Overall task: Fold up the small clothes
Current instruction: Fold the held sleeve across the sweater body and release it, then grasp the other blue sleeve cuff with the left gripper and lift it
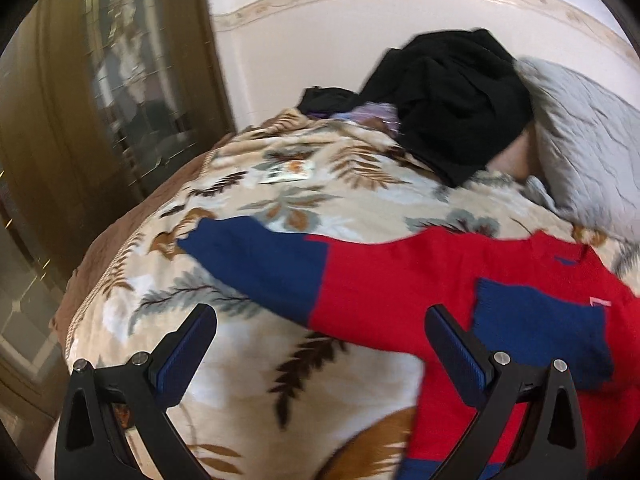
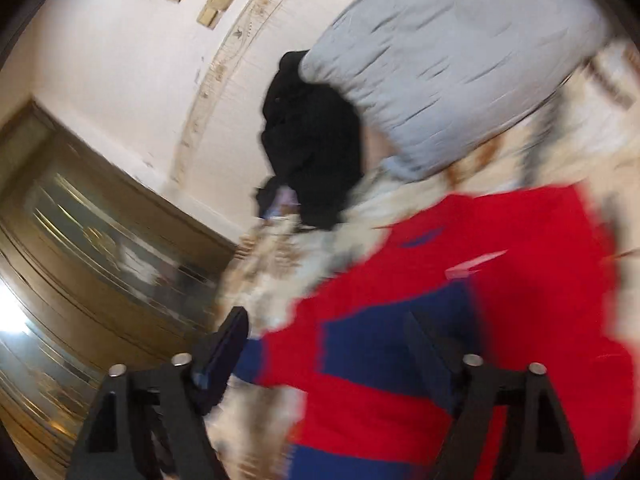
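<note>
A small red sweater (image 1: 400,280) with blue sleeves lies on a floral blanket (image 1: 280,208) on the bed. One blue sleeve (image 1: 260,256) stretches out to the left; the other blue cuff (image 1: 536,328) is folded over the red body. My left gripper (image 1: 320,332) is open and empty, just above the sweater's lower left edge. In the blurred right wrist view the sweater (image 2: 500,260) fills the lower right. My right gripper (image 2: 328,340) is open and empty above its blue part (image 2: 380,344).
A pile of black clothes (image 1: 452,108) and a grey pillow (image 1: 588,136) lie at the far end of the bed, by the white wall. A wooden glass-fronted cabinet (image 1: 100,112) stands left of the bed. A small card (image 1: 288,174) lies on the blanket.
</note>
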A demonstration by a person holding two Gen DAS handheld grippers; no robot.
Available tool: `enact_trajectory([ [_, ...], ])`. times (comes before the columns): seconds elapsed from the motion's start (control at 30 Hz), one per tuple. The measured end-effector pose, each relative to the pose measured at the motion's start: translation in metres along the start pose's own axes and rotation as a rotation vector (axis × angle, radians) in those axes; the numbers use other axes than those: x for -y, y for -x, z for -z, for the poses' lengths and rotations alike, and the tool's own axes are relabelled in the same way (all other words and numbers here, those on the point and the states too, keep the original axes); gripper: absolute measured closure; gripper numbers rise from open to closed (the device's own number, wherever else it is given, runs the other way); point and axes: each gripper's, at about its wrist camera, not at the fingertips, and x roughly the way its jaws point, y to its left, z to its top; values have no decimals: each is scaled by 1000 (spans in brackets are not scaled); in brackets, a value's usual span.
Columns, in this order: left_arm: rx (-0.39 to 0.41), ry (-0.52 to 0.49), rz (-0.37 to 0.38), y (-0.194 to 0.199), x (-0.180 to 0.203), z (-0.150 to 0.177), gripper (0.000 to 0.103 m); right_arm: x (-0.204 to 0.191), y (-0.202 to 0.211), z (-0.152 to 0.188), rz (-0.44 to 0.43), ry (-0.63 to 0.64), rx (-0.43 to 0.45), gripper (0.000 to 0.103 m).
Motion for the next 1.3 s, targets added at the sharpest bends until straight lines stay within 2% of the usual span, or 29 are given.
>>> enact_trajectory([
  [0.07,3,-22,27,2,17,1,0,21,23,4,72,16,5,37],
  [0.13,-14,-48,81,0,42,3,0,57,41,7,119,-26,8,67],
  [0.2,-31,-72,93,-6,61,4,0,81,52,8,165,-60,19,68],
  [0.3,-62,-145,70,-24,92,8,0,108,46,4,199,-131,4,68],
  [0.37,-126,-162,78,-43,104,11,0,112,42,1,190,-126,8,68],
  [0.43,-206,-180,54,-66,116,17,0,117,29,-4,185,-132,-3,68],
  [0.5,-268,-215,37,-81,125,26,0,129,11,-1,170,-164,-66,68],
  [0.57,-253,-212,44,-76,122,22,0,144,-11,6,229,-185,-153,73],
  [0.6,-248,-204,53,-72,118,20,0,149,-18,8,216,-210,-169,73],
  [0.67,-214,-133,79,-57,93,6,0,139,-13,3,196,-196,-159,71],
  [0.77,-183,-7,72,-44,44,-10,0,120,2,0,139,-154,-112,69],
  [0.8,-172,39,66,-42,24,-15,0,115,7,1,123,-149,-97,55],
  [0.83,-162,96,40,-42,-3,-18,0,111,11,2,112,-144,-86,25],
  [0.87,-164,137,19,-45,-23,-21,0,102,19,4,105,-130,-55,18],
  [0.93,-198,237,4,-58,-65,-21,0,87,29,8,94,-80,-4,17],
  [1.03,-237,390,24,-77,-117,-16,0,66,34,14,76,-12,3,19],
  [1.13,-271,525,100,-101,-157,-10,0,55,30,17,64,26,-6,20],
  [1.17,-277,572,147,-109,-169,-9,0,53,28,19,60,36,-14,22],
  [1.23,-275,643,225,-121,-182,-7,0,50,20,21,54,50,-40,30],
  [1.3,-269,703,289,-130,-191,-6,6,51,17,22,63,53,-48,32],
])
